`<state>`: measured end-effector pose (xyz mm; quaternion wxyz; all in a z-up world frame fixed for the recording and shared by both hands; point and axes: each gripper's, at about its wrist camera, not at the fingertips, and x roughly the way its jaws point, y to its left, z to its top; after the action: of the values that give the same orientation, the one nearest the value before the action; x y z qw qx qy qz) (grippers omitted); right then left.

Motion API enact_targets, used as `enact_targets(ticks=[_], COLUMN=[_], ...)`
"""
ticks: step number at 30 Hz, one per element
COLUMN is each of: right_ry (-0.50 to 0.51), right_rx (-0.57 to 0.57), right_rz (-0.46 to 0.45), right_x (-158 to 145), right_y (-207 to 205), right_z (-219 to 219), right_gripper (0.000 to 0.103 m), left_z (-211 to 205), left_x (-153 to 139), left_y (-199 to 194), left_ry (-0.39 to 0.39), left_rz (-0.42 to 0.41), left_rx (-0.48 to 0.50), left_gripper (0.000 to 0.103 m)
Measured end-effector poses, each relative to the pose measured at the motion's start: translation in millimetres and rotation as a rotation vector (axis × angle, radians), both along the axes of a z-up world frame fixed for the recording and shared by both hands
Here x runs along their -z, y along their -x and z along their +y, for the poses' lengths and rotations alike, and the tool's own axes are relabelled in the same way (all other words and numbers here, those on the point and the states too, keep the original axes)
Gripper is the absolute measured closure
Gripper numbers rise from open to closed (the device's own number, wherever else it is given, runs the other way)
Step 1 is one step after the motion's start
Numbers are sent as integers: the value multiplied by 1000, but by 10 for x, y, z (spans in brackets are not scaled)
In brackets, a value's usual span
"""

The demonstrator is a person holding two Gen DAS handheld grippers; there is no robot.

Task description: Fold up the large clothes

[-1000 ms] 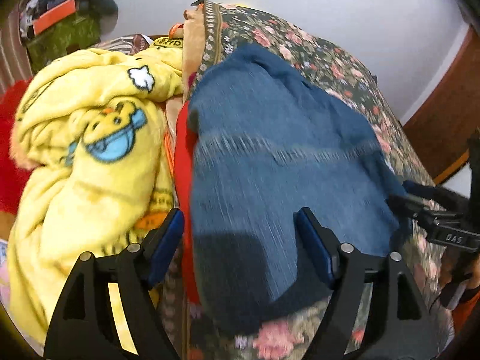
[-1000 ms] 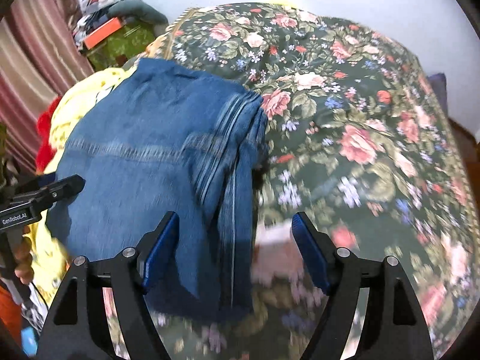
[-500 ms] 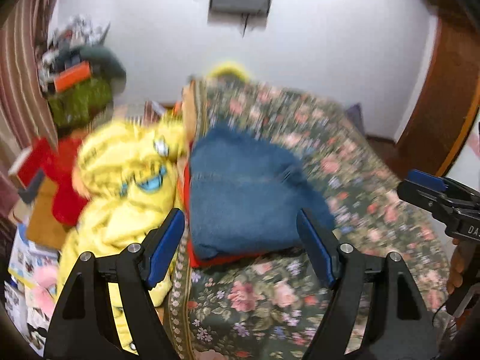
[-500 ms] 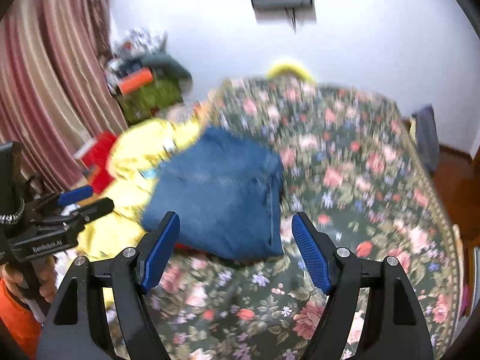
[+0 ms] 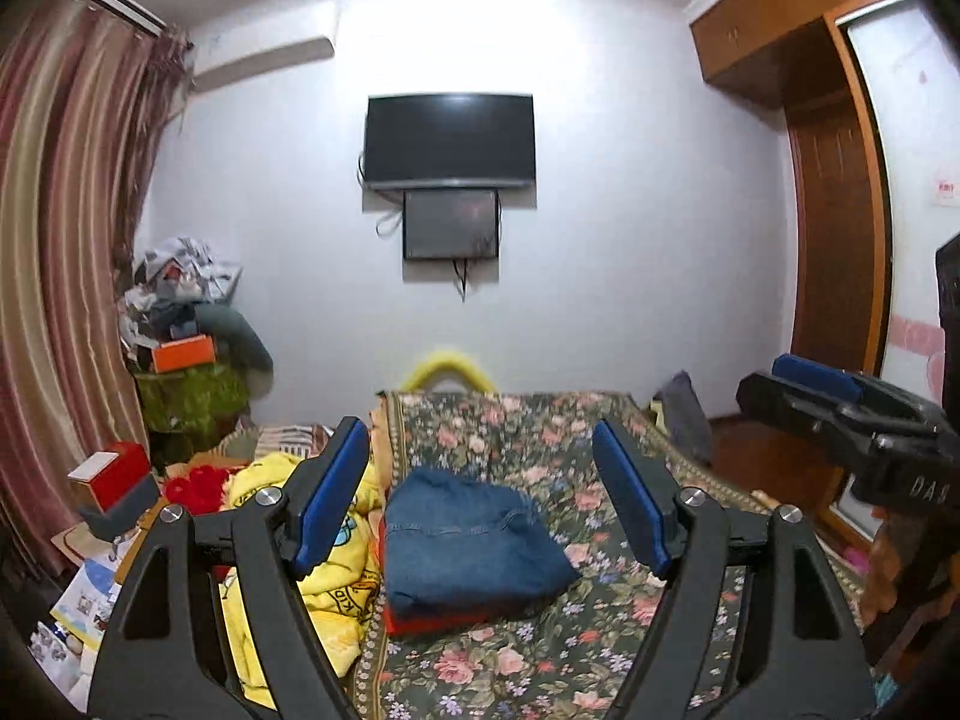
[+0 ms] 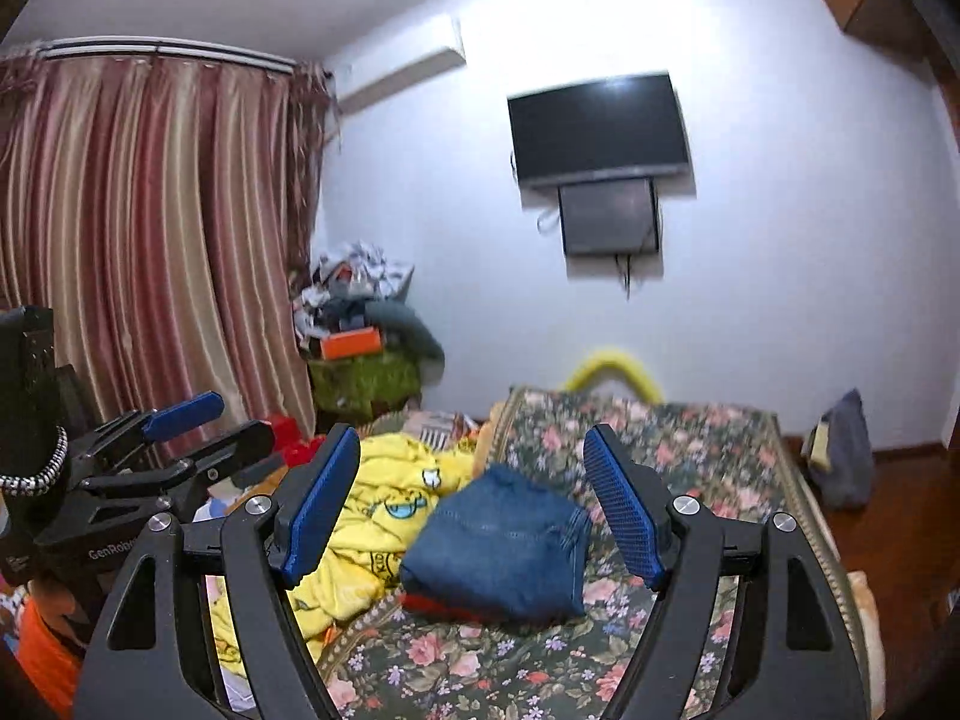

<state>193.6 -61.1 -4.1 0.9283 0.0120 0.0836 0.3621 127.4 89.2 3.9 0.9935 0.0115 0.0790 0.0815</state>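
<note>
With both tongs, left gripper and right gripper, wide and empty: leave folded jeans stacked; reach left for yellow blanket, pinching corners squarely.

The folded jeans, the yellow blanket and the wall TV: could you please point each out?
folded jeans (image 5: 474, 546), left wrist view, top denim face.
yellow blanket (image 6: 390, 498), right wrist view, cartoon print.
wall TV (image 5: 450, 138), left wrist view, screen centre.

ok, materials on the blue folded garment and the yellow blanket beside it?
Blue garment: looks like denim, matte, with visible stitched seams and a faded weave. Yellow blanket: probably fleece or plush, with a soft fuzzy surface, rounded folds and a printed cartoon.
</note>
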Motion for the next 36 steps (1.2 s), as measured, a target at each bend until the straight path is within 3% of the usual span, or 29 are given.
enact_targets(ticks=[4,5,7,9,12,36], right_ry=[-7,-6,-15,-7,5,43], right_rx=[24,29,47,65,82,108], right_rz=[-28,-29,-29,-26,-17,-4], right_x=[40,49,79,83,77,129], right_y=[80,98,100,106,90,135], right_z=[-18,-13,-11,1,2,-48], right_gripper=[28,23,18,14,0,0], left_z=[-69,-70,-63,-64,-48,23], left_x=[-7,0,13,26,49,239], left_y=[185,227,305,364,383,295], left_ry=[-5,-6,0,7,12,41], left_rz=[-39,-48,-65,-76,-66,-6], left_rx=[-15,-15,-34,-57,-59,-68], left_gripper=[25,23,8,0,0,0])
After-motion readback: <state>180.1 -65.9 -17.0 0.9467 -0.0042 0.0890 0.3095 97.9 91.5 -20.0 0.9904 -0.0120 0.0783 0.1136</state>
